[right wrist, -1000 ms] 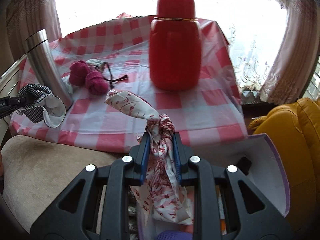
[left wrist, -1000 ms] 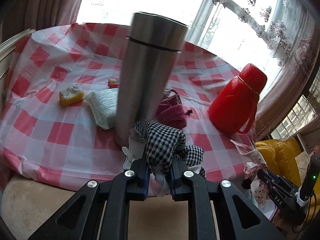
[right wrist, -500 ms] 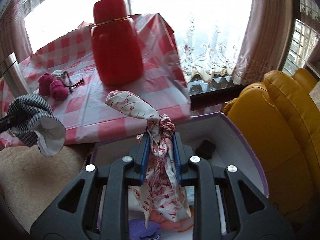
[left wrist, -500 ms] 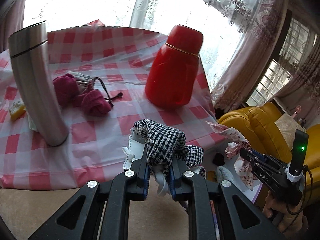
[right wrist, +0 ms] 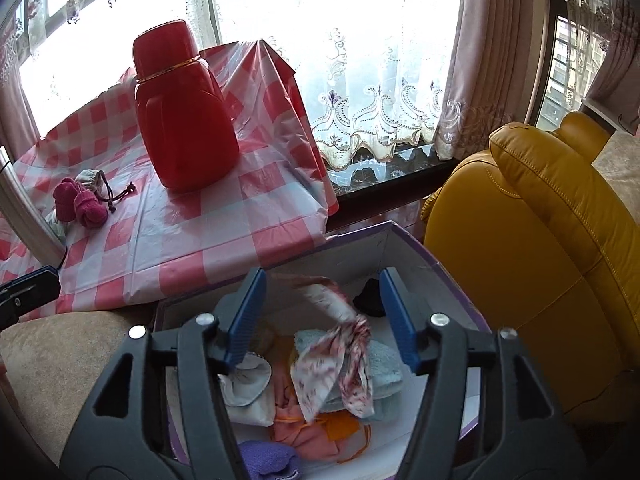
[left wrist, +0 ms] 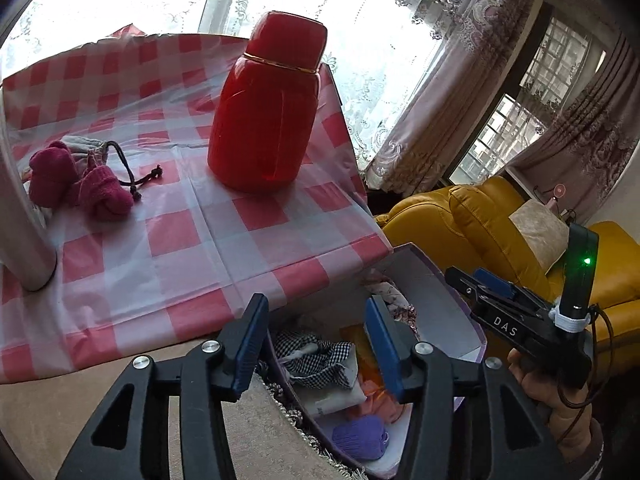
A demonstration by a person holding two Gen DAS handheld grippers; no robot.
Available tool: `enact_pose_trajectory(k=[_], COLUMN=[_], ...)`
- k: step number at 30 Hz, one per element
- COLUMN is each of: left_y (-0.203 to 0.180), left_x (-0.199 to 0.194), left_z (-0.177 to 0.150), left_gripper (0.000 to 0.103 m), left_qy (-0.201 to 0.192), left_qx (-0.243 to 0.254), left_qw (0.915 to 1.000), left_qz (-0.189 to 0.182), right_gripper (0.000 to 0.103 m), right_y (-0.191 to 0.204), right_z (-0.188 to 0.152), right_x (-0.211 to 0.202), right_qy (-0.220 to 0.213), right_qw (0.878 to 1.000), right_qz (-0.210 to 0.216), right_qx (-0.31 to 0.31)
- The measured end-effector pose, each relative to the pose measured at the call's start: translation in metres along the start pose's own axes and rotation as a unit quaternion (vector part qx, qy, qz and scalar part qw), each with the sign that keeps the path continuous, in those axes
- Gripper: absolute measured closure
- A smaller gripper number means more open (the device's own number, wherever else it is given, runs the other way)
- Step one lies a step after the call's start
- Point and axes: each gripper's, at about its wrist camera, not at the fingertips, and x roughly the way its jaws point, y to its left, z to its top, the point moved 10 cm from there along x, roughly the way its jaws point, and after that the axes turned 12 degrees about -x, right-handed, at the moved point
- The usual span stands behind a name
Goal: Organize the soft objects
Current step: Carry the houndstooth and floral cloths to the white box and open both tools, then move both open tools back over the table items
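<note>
Left wrist view: left gripper [left wrist: 316,344] angled down over open box [left wrist: 440,300] beside table's near right corner, jaws opening, nothing pinched; checked cloth [left wrist: 316,360] lying loose in box below, likely just dropped there for sorting. Purple yarn ball [left wrist: 360,436] at box's near end. Pink socks [left wrist: 80,188] plus drawstring pouch [left wrist: 86,148] left on tablecloth [left wrist: 180,248] near left edge, not yet sorted. Red flask [left wrist: 268,108] upright mid-table. Right gripper [left wrist: 504,304] held in hand [left wrist: 556,396], over box's far side.

Right wrist view: right gripper [right wrist: 324,312] tilted down over box [right wrist: 404,244], jaws opening; floral cloth [right wrist: 336,352] blurred between them, untouched, apparently falling onto pile. Yellow sofa [right wrist: 540,220] right of box.
</note>
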Motion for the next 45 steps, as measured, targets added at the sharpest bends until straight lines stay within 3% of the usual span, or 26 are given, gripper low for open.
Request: enact_pose_trajectory(k=[7,17,23,27,33,35,45], left_y=[0.024,0.097,0.167,0.221,0.292,0.311,0.369], left_x=[-0.012,-0.051,-0.092,-0.122,-0.148,-0.153,-0.150], left_z=[0.006,0.014,0.015,0.012,0.009,0.013,0.036], left_gripper=[0.051,0.051,0.051,0.051,0.051,0.051,0.045], left_qy=[-0.018,-0.057,-0.087,-0.105,-0.113,-0.114,-0.099], left_qx=[-0.030,-0.079,-0.142,-0.186,-0.235,-0.239,-0.244], left_qw=[0.9992,0.9919,0.9787,0.9656,0.9467,0.9421,0.9329], left_qz=[0.018,0.081,0.120,0.149,0.189,0.206,0.246], right_gripper=[0.034,0.033,0.033,0.033,0.032,0.028,0.025], right_y=[0.017,0.067,0.109,0.134,0.187,0.203,0.282], right_z=[0.001,-0.004,-0.011,-0.008,0.013,0.025,0.076], right_x=[0.000,0.008,0.012,0.014,0.017,0.018,0.044], right_qy=[0.004,0.023,0.036,0.039,0.036,0.030,0.012], right_qw=[1.000,0.997,0.992,0.989,0.984,0.983,0.977], right_qz=[0.018,0.061,0.097,0.109,0.138,0.140,0.147], right_qx=[-0.011,-0.044,-0.075,-0.087,-0.104,-0.118,-0.155])
